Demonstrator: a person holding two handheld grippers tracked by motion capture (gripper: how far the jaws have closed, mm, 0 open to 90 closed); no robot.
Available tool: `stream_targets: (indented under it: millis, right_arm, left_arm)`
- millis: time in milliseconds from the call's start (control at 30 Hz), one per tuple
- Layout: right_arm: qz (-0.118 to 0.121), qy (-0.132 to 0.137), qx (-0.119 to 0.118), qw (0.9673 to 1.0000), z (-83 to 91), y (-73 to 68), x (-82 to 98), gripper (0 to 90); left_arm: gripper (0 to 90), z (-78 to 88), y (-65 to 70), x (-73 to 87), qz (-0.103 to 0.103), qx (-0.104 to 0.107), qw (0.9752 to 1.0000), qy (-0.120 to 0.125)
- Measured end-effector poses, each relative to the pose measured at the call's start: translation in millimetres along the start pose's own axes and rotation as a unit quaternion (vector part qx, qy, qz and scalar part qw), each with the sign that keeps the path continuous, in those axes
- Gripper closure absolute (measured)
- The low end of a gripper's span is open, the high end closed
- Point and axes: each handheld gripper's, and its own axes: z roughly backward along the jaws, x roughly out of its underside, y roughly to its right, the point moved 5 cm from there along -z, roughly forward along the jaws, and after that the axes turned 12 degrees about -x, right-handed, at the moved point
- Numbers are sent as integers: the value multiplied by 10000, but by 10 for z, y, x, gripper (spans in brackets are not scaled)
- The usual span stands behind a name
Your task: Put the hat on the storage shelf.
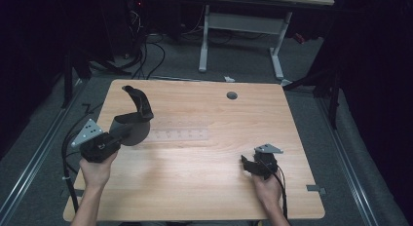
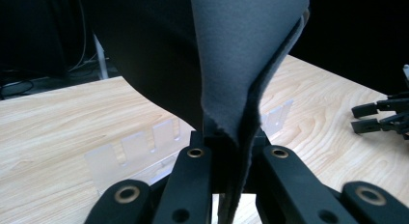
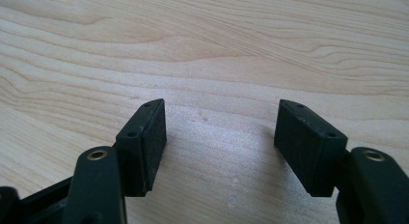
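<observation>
My left gripper (image 1: 127, 130) is shut on the edge of a soft sheet (image 1: 139, 109), grey on one face and black on the other, at the table's left. The sheet curls up and over above the jaws. In the left gripper view the sheet (image 2: 241, 55) rises from between the closed jaws of my left gripper (image 2: 226, 151) and hides much of the scene. My right gripper (image 1: 246, 163) rests low at the front right of the table, open. In the right gripper view, my right gripper (image 3: 219, 147) has only bare wood between its pads (image 3: 149, 142).
A clear plastic rack with slots (image 1: 178, 135) lies flat mid-table, just right of the sheet; the rack (image 2: 135, 149) also shows behind my left jaws. The wooden table (image 1: 204, 187) has a round cable hole (image 1: 232, 95) at the back. Beyond stand a desk frame (image 1: 204, 41) and floor cables.
</observation>
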Motion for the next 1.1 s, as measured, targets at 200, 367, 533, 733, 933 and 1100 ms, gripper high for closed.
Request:
stream_targets:
  millis: [200,367,533,733,933,1100]
  right_arm:
    - [0,-1,-1,10000,0,-1,0,361]
    - [-1,0,-2,10000,0,-1,0,360]
    - [1,0,-2,10000,0,0,0,360]
    - [0,-3,-7,10000,0,-1,0,358]
    - [5,-3,-7,10000,0,-2,0,357]
    - [6,-4,-7,10000,0,-2,1,357]
  left_arm:
    - [867,-60,-68,-14,-16,-154,9999,52]
    - [866,-117,-109,-28,-108,-306,9993,190]
    - [867,-187,-149,-17,-238,-435,9986,192]
    - [867,-243,-224,-10,-285,-599,9975,234]
    - [866,-290,-307,-14,-345,-815,9956,319]
    - [866,-329,-362,10,-392,-921,9944,333]
